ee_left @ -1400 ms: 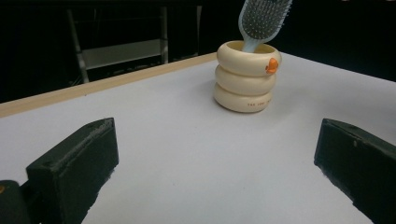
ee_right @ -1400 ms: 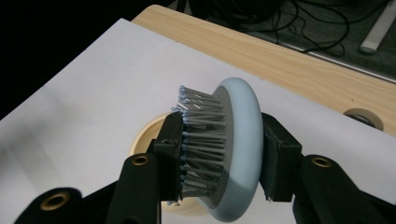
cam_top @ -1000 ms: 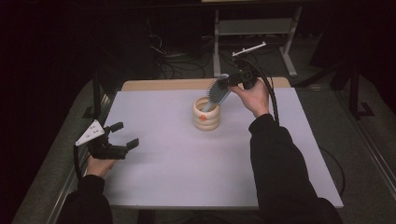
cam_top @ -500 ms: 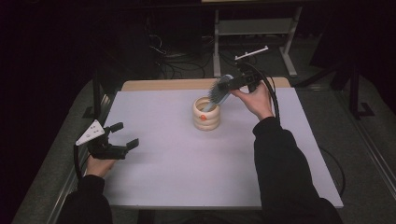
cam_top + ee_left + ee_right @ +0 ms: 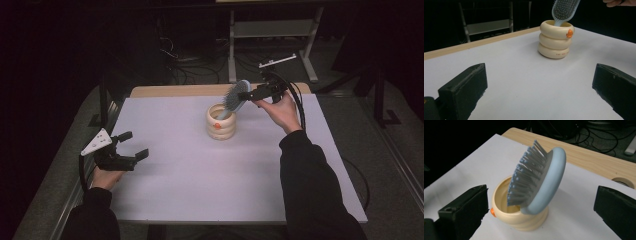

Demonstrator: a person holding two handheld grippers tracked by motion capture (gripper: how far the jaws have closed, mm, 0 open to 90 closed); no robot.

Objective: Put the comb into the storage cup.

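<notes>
Right gripper view: my right gripper (image 5: pixel 541 215) has just spread its jaws wide, freeing the brush (image 5: pixel 537 178), which leans handle-down in the cup (image 5: pixel 524 220) mid-table. Top-heavy, it could tip the cup or slide out if I bump it withdrawing. Pale blue back, grey bristles. My left gripper (image 5: pixel 131 147) rests released

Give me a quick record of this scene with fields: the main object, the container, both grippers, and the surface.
object: light blue hairbrush, handle down in the holder, head leaning on its rim
container: cream ringed holder, upright, small orange mark on its side
right gripper: jaws have just been opening, wide apart, pads off the brush
left gripper: open, nothing between the jaws, far from the holder
surface: white tabletop
</notes>
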